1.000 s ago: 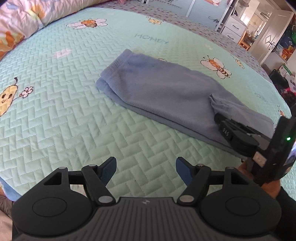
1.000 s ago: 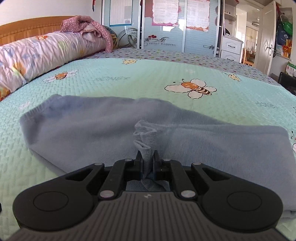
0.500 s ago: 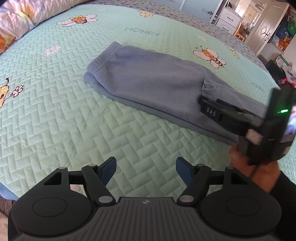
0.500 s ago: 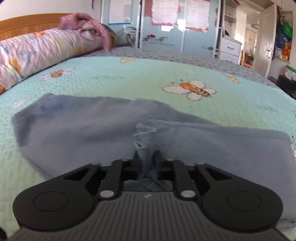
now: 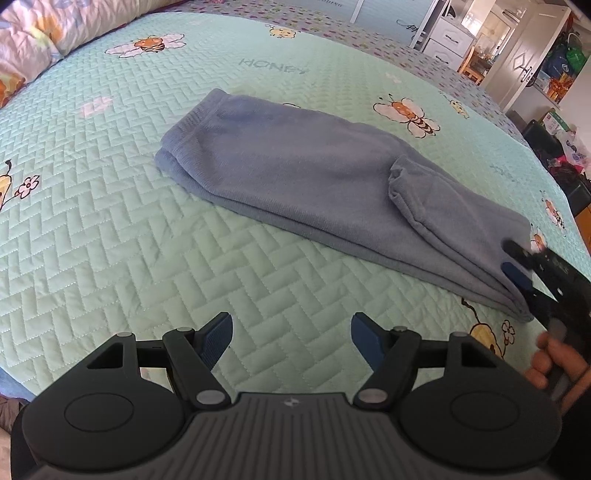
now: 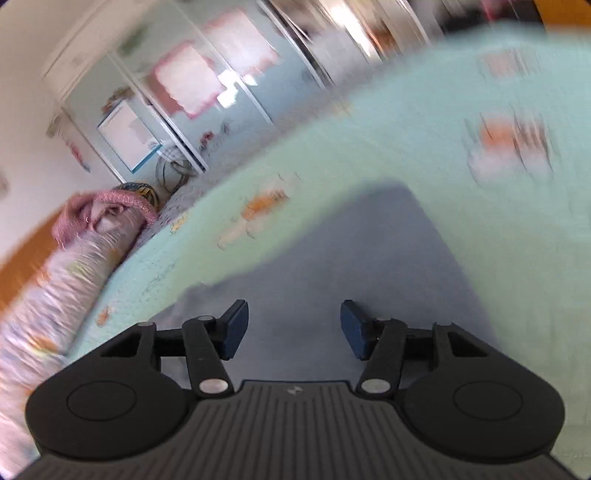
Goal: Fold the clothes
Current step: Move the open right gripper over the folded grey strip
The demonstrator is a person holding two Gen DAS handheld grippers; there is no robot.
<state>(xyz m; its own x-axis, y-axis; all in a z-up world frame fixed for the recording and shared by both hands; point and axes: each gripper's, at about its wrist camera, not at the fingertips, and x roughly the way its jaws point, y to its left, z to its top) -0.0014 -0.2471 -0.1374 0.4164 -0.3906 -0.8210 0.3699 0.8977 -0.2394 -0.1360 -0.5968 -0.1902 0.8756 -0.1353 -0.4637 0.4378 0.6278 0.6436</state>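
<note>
1. Left tool (image 5: 290,338): jaws stand wide apart with nothing between them, blue pads (image 5: 218,338) hanging over bare quilt just short of the garment's near long edge.
2. Right tool (image 6: 291,328): jaws parted and closing, with no cloth between the pads (image 6: 234,326); the blue fabric lies beneath and beyond them. In the left wrist view the same tool sits at the right margin, rolled on its side, its fingertips close by the garment's right end; whether they touch the cloth cannot be told. A hand (image 5: 554,365) grips its handle.
3. Folded blue garment (image 5: 314,177): a long band lying flat on the bed, running from a ribbed hem at upper left to a stacked, layered end at lower right. A small flap (image 5: 410,184) is turned back on top near the right end. The near long edge shows several layers.
4. Quilted green bedspread (image 5: 110,240): open, uncluttered surface on all sides of the garment, widest to the left and in front of the left tool; printed bees lie well apart from the cloth.
5. Floral bolster (image 5: 44,33): along the far left edge of the bed.
6. Right wrist view: heavily blurred and tilted; detail beyond the bed cannot be read.
</note>
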